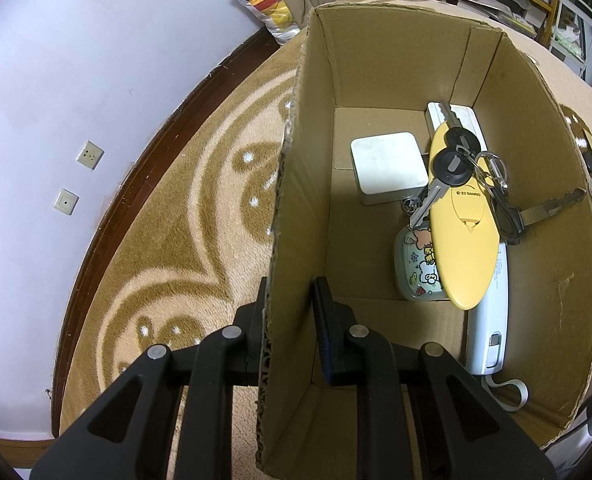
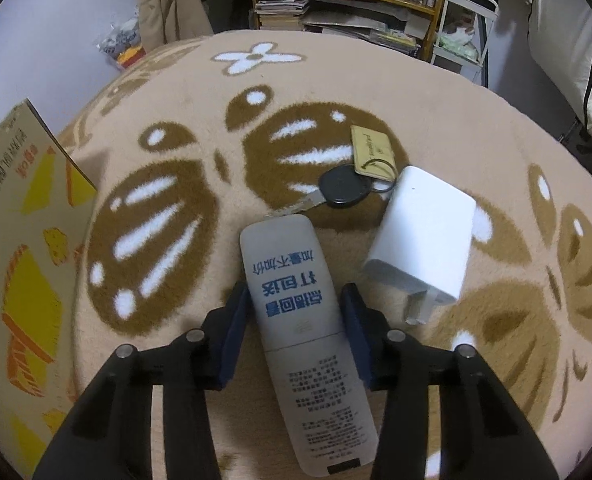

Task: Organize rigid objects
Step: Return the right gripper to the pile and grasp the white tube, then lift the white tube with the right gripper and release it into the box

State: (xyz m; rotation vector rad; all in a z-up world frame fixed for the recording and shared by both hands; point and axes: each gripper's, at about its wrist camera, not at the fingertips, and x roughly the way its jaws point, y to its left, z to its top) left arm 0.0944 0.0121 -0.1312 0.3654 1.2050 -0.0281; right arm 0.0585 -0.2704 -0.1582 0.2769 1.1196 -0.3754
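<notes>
Remote control (image 2: 303,320), the grey one with blue Chinese print, lies on the patterned rug (image 2: 176,128) between the two fingers of our right tool (image 2: 294,320). The tool is open wide around it: the blue pads stand on each side of the body, and we cannot tell if the left pad already touches it. Nothing is held yet.

Our left tool (image 1: 292,320) has its two fingers on either side of the near wall of the cardboard box (image 1: 375,60), one inside and one outside. It seems closed on this wall, to keep the box steady. Inside we see a yellow oval case (image 1: 465,232), some keys (image 1: 451,164), a white square box (image 1: 387,168) and a white handset (image 1: 491,320).

To do this step well, we should close the right tool slowly across the narrow width of the remote, near its middle, so it does not tip when lifted. The body looks smooth, so a firm squeeze is better. Just beside it lie a white charger (image 2: 419,240) and a black car key (image 2: 343,190) with a wooden tag (image 2: 371,150); we should lift straight up so we do not push them. Then we carry it left to the box, where the free floor is on the left side.
</notes>
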